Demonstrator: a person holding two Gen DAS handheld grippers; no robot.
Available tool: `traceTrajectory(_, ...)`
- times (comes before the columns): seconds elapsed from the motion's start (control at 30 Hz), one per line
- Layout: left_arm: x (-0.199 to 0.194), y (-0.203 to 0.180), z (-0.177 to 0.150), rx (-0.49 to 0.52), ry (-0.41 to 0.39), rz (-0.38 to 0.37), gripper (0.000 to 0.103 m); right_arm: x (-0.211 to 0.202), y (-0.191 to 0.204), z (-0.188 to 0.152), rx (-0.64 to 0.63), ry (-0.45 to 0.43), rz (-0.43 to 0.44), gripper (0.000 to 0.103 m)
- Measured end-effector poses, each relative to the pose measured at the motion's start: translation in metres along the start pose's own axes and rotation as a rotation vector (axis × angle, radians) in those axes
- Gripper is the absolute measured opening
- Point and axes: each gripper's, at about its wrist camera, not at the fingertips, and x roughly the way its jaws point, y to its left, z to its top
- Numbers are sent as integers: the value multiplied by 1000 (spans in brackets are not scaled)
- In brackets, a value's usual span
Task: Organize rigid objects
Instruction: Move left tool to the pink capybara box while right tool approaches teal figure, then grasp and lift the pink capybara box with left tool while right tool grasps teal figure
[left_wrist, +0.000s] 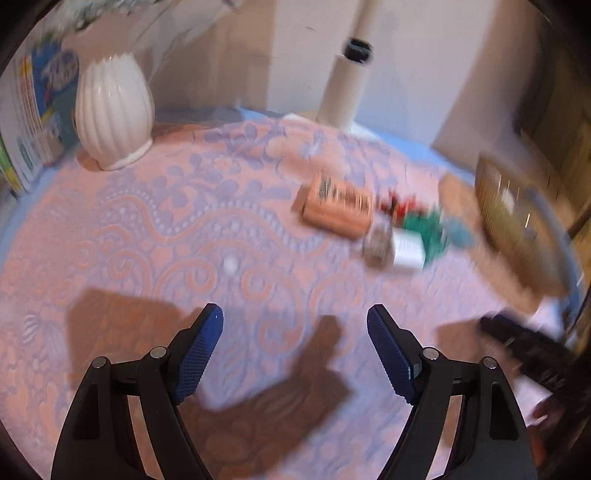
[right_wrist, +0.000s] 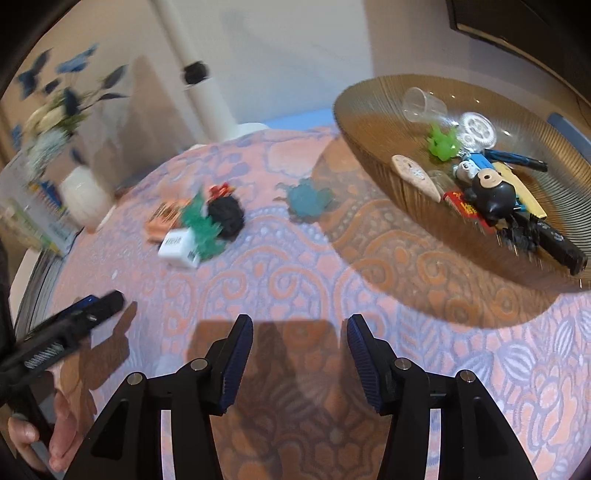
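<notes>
Both claws hang over a desk (right_wrist: 369, 266) covered in a pink-and-lilac patterned cloth. The left claw (left_wrist: 295, 332) stands wide apart with nothing between its blue pads, only bare cloth and its own shadow below. The right claw (right_wrist: 300, 343) is parted to a middling width and holds nothing; its jaws are apart over the cloth with no object between them. To the right in the right wrist view sits a ribbed amber glass bowl (right_wrist: 369, 155), already holding a clear plastic cup (right_wrist: 423, 105), a bright green toy (right_wrist: 441, 142), a black round figure (right_wrist: 489, 194), a black comb-like piece (right_wrist: 554, 240) and several other small bits. On the cloth, apart from the bowl, lie the loose things: a teal rubbery toy (right_wrist: 308, 201) nearest the bowl, then a cluster of a black lump (right_wrist: 226, 214), a dark green toy (right_wrist: 201, 229), a white cube (right_wrist: 179, 247) and an orange box (left_wrist: 338, 208). The left wrist view is smeared, so the small pieces in that cluster are hard to tell apart there. A white fluted vase (left_wrist: 114, 110) stands at the far left edge of the desk, well away from the cluster.
</notes>
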Motion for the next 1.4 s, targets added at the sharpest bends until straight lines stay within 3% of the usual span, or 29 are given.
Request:
traceTrajectory(0.07, 5, 0, 22, -45, -7, -39, 79, 7, 3, 10, 32, 10, -27, 52)
traceTrajectory(0.2, 35, -15, 46, 8, -4, 27, 79, 21, 10, 20, 44, -59, -77, 52)
traceTrajectory(0.37, 61, -35, 49, 125, 32, 34, 81, 29, 13, 28, 50, -101, -81, 59)
traceTrajectory(0.47, 62, -39, 53, 165, 15, 59, 82, 36, 15, 35, 63, -104, -105, 60)
traceTrajectory(0.77, 66, -37, 57, 139, 36, 13, 80, 53, 13, 61, 168, -146, -107, 60)
traceTrajectory(0.87, 74, -42, 58, 163, 27, 60, 80, 56, 8, 66, 171, -171, -18, 45)
traceTrajectory(1.0, 65, -29, 52, 150, 30, 65, 81, 55, -3, 64, 200, -180, 79, 45)
traceTrajectory(1.2, 40, 37, 40, 51, 21, 172, 80, 54, 3, 62, 167, -178, 140, 45)
traceTrajectory(1.3, 32, 48, 43, 9, 20, 133, 80, 59, 0, 63, 193, -168, 165, 45)
traceTrajectory(1.4, 30, 27, 44, 38, 15, 16, 80, 60, 0, 64, 200, -168, 171, 45)
